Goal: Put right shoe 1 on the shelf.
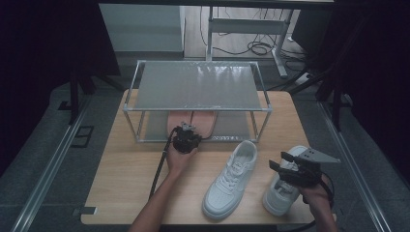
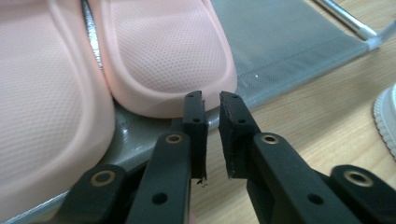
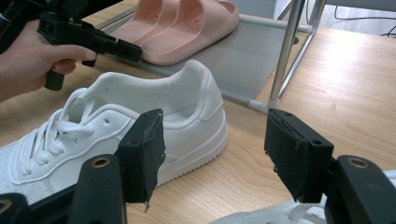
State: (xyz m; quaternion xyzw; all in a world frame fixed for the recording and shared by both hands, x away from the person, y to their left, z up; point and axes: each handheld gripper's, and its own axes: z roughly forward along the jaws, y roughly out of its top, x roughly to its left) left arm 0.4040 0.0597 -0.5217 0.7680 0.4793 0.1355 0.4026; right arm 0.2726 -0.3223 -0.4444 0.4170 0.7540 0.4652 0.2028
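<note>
A pair of pink slippers (image 1: pixel 191 121) lies on the lower shelf of a metal shoe rack (image 1: pixel 198 87). My left gripper (image 1: pixel 186 128) points at them from the rack's front edge. In the left gripper view its jaws (image 2: pixel 211 105) stand a narrow gap apart with nothing between them, the tips just short of the toe of the right slipper (image 2: pixel 163 51). Two white sneakers lie on the table, one (image 1: pixel 229 179) in the middle and one (image 1: pixel 280 193) under my right gripper (image 1: pixel 279 161). That gripper (image 3: pixel 215 135) is wide open and empty, facing the heel of the middle sneaker (image 3: pixel 140 107).
The wooden table (image 1: pixel 125 183) has free room at the front left. The rack's upright posts (image 3: pixel 285 51) stand between the sneakers and the grey lower shelf (image 3: pixel 243 51). Dark curtains, cables and a desk frame (image 1: pixel 251 26) lie beyond the table.
</note>
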